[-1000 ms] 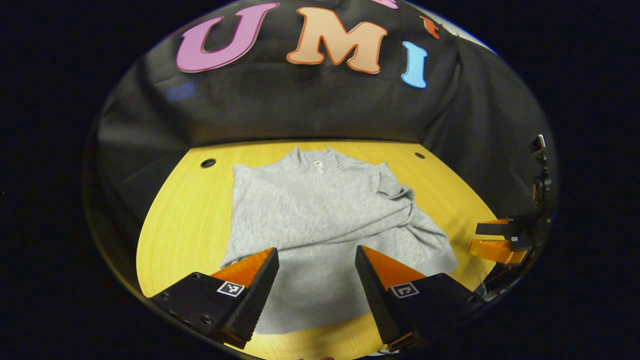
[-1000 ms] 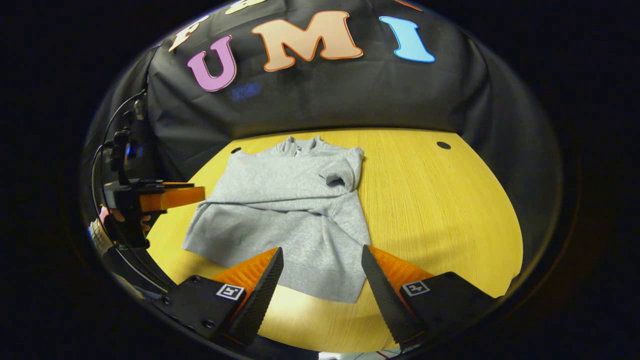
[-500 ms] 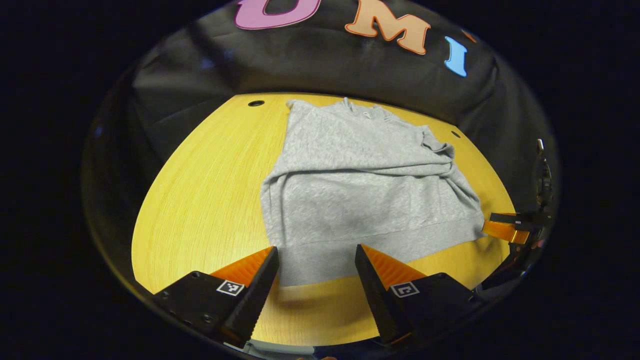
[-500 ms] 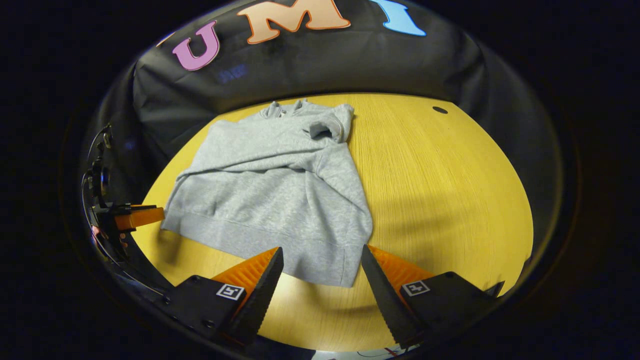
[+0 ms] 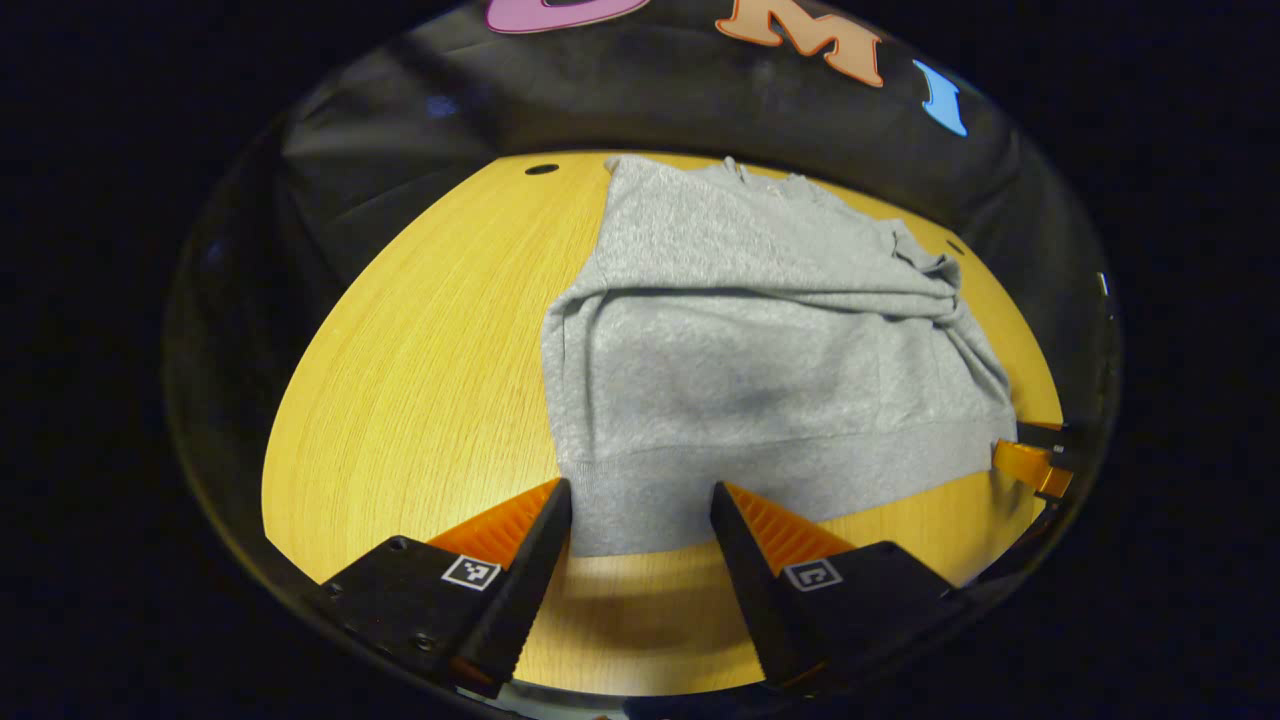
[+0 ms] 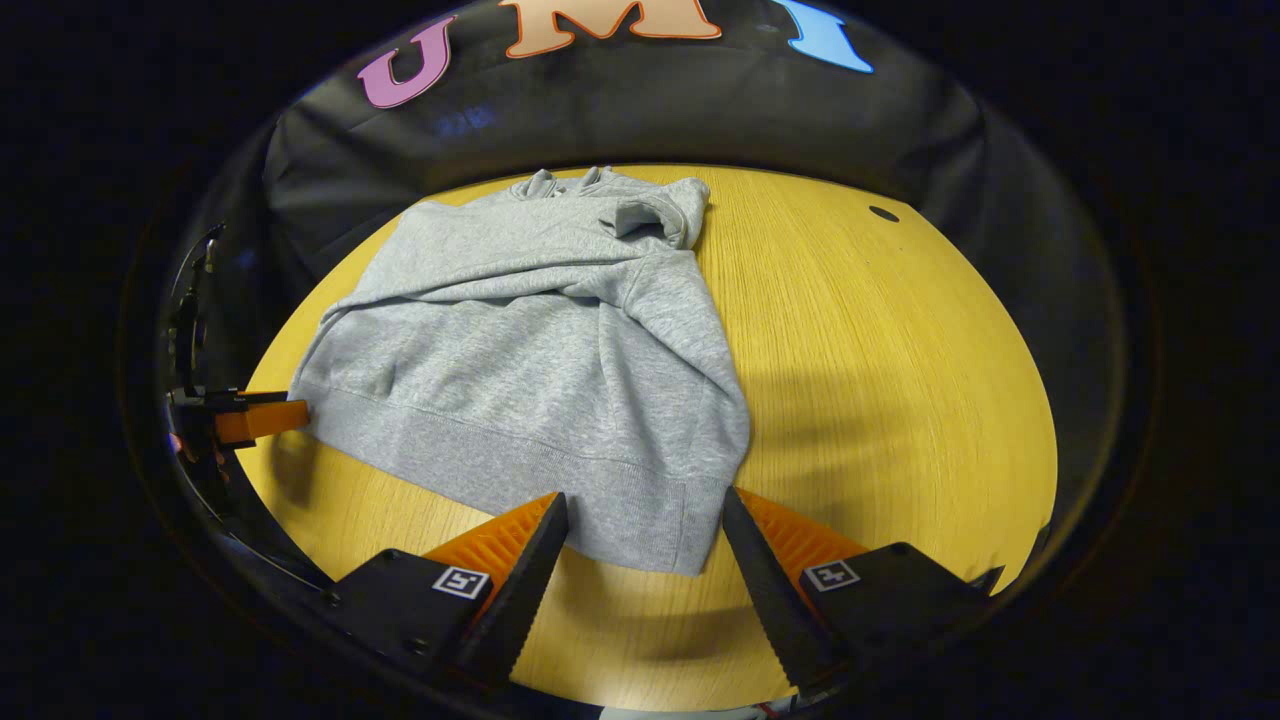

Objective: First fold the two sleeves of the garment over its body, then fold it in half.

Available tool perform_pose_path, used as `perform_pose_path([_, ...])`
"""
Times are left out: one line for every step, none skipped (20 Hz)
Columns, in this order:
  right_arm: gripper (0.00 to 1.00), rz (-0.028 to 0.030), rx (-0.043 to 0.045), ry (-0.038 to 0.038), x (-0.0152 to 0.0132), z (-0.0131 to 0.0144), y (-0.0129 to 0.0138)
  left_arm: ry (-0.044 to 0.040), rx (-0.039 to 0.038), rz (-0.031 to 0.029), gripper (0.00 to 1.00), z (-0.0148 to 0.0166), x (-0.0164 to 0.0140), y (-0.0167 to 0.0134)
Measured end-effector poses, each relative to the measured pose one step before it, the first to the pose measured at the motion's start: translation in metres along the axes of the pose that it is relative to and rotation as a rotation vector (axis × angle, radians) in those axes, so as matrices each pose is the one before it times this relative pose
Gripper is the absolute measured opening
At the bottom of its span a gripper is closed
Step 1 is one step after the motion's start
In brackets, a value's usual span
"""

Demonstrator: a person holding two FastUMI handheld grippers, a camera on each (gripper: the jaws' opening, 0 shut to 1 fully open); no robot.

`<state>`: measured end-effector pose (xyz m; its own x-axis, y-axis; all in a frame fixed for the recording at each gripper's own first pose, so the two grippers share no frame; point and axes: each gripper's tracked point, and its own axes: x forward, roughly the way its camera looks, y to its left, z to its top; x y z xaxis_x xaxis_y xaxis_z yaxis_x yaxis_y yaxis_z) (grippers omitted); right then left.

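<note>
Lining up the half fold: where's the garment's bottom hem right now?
The hem lies along the table's near side, its corners between each gripper's open fingers.

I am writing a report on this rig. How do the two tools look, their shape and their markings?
Each tool, left tool and right tool, has two wedge-shaped fingers with ridged inner faces, tapering to points. Each finger sits on a black block with a small square black-and-white marker. Thin cables run behind the left tool in the right gripper view.

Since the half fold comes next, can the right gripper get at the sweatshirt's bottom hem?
Probably yes: the right gripper is open, the hem lies between its fingers, nothing blocking.
</note>
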<state>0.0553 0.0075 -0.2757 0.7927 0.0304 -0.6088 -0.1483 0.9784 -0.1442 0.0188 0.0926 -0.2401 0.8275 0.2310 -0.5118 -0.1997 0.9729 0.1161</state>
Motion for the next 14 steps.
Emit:
perform_pose_path([0.93,-0.00246,-0.00406,-0.0011,0.00054,-0.00075,0.00071,0.01882,0.01022,-0.00158,0.85,-0.00388,0.00186,-0.00087])
perform_pose_path([0.98,0.00212,0.00542,0.00083,-0.00033,0.00108,0.00085,-0.00685,0.00163,-0.00094,0.84,0.00196,0.00037,-0.0009])
perform_pose_path([0.93,-0.00111,0.00547,0.00114,0.00081,-0.00021,-0.00005,-0.00473,-0.00106,-0.00514,0.83,0.00063,0.00217,-0.00009])
perform_pose_path([0.92,0.00393,0.00899,0.00158,0.00056,-0.00003,0.00051,0.00576,0.00366,-0.00365,0.81,-0.00129,-0.00235,-0.00007])
perform_pose_path([0.83,0.00148,0.00938,-0.00094,0.00045,0.00121,-0.0001,-0.01277,0.01158,-0.01051,0.78,0.00287,0.0013,-0.00134])
perform_pose_path([0.75,0.00577,0.00933,-0.00071,0.0006,0.00014,0.0011,0.00375,0.01073,-0.01061,0.75,-0.00095,0.00189,-0.00163])
perform_pose_path([0.65,0.00786,0.00573,0.00165,0.00094,0.00044,0.00186,-0.02305,0.00367,-0.0116,0.69,0.00446,0.00064,-0.00201])
perform_pose_path([0.58,0.01155,-0.00054,0.00284,0.00036,0.00029,0.00147,-0.01425,-0.00759,-0.00888,0.59,0.00157,0.00213,-0.00302])
perform_pose_path([0.46,0.00778,0.00369,0.00877,0.00076,-0.00108,0.00171,-0.0247,-0.00734,-0.00946,0.47,0.00321,0.00264,-0.00339])
perform_pose_path([0.34,0.0069,0.008,-0.00209,-0.00071,0.00132,0.0012,-0.01566,-0.01049,-0.01311,0.33,0.00146,0.00254,-0.00489])
perform_pose_path([0.22,0.00004,0.00372,0.0066,-0.00029,-0.00114,0.00068,-0.01853,-0.01029,0.00823,0.21,0.00189,0.0001,-0.00051])
perform_pose_path([0.16,0.0048,-0.00525,-0.0032,0.00077,0.00059,0.00084,-0.01273,0.00024,0.00761,0.11,0.00067,0.00211,-0.00012])
perform_pose_path([0.17,0.00861,-0.00138,0.00065,0.00157,-0.00039,0.00116,-0.00615,0.00302,-0.00203,0.08,-0.00007,0.00035,-0.00152])
perform_pose_path([0.12,0.00569,0.0045,-0.00603,-0.00148,0.00021,-0.00067,-0.00547,-0.00339,0.00126,0.08,0.00179,-0.00061,-0.00103])
